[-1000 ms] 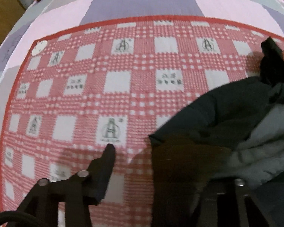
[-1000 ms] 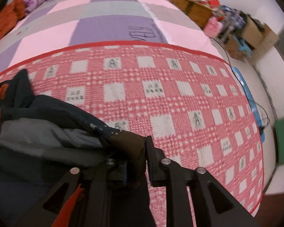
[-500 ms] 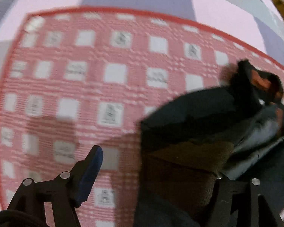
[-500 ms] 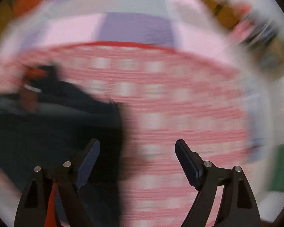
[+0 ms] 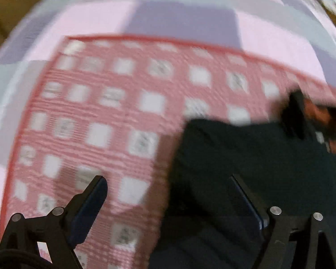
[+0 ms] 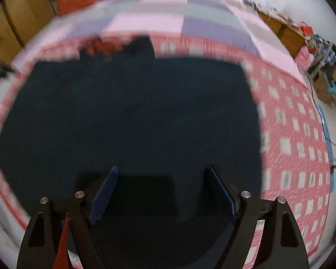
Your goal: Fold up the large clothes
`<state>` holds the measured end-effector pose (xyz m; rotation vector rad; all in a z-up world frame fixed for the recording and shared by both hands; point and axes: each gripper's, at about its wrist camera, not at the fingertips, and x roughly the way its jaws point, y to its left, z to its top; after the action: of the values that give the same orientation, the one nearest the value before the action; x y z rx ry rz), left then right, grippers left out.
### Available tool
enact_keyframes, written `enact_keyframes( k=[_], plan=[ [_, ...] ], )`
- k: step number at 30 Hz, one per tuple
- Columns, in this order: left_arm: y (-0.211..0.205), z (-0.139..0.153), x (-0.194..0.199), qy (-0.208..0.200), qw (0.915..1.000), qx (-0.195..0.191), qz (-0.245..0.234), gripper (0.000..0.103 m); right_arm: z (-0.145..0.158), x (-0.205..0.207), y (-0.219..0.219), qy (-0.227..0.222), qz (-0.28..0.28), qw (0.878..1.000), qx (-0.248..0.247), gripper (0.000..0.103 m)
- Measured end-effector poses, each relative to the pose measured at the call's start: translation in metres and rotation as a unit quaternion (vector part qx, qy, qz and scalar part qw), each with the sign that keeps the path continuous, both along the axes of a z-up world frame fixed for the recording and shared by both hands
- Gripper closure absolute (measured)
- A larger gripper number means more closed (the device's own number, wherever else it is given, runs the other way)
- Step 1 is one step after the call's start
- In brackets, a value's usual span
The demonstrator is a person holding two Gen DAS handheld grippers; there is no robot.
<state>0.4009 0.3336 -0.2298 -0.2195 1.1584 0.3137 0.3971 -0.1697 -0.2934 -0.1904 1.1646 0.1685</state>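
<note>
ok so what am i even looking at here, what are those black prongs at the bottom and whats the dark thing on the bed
No robot here: a person holds a two-finger gripper in each hand, each with a fisheye camera looking along its fingers. One picture is from the left gripper, one from the right gripper. The black prongs are those fingers, spread open in both views and holding nothing. The dark thing is a large dark garment with orange at its far end, lying spread on a red checked blanket over a pink, purple and grey bedcover. Both pictures are motion-blurred.
</note>
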Motion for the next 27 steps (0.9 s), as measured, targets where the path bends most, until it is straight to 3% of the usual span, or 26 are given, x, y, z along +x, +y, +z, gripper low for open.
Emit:
enact_keyframes(
  k=[1,5,9,13,14,15,16,19,27],
  plan=[
    [-0.001,0.01,-0.007,-0.029,0.9995,0.011,0.007,0.013,-0.007,0.004,0.001,-0.009,-0.014,1.0,-0.005,0.002],
    [-0.045,0.032,-0.042,-0.1,0.9939,0.03,-0.035,0.012,-0.015,0.024,-0.006,-0.01,-0.06,0.998,0.008,0.0],
    [-0.124,0.016,-0.077,-0.103,0.9846,0.014,-0.14,0.012,-0.016,0.033,-0.005,-0.011,-0.058,0.998,0.0,0.0],
    [-0.205,-0.034,-0.094,-0.067,0.9703,0.016,-0.232,0.01,-0.016,0.034,0.003,-0.007,-0.072,0.997,0.001,0.0],
    [-0.215,-0.047,-0.09,-0.06,0.9696,0.025,-0.236,0.009,-0.016,0.034,0.003,-0.008,-0.074,0.997,-0.001,0.0],
    [-0.218,-0.058,-0.087,-0.067,0.9707,0.038,-0.228,0.001,-0.015,0.032,0.004,-0.009,-0.074,0.997,-0.003,0.0],
    [-0.216,-0.064,-0.082,-0.083,0.9718,0.042,-0.217,0.0,-0.016,0.035,0.005,-0.01,-0.075,0.997,-0.006,0.0],
    [-0.204,-0.071,-0.053,-0.103,0.9774,0.022,-0.183,0.0,-0.019,0.038,0.006,-0.018,-0.075,0.997,-0.01,0.0],
    [-0.197,-0.077,0.023,-0.081,0.9822,0.045,-0.163,0.0,-0.024,0.062,0.008,-0.026,-0.062,0.998,-0.018,0.0]
  ],
)
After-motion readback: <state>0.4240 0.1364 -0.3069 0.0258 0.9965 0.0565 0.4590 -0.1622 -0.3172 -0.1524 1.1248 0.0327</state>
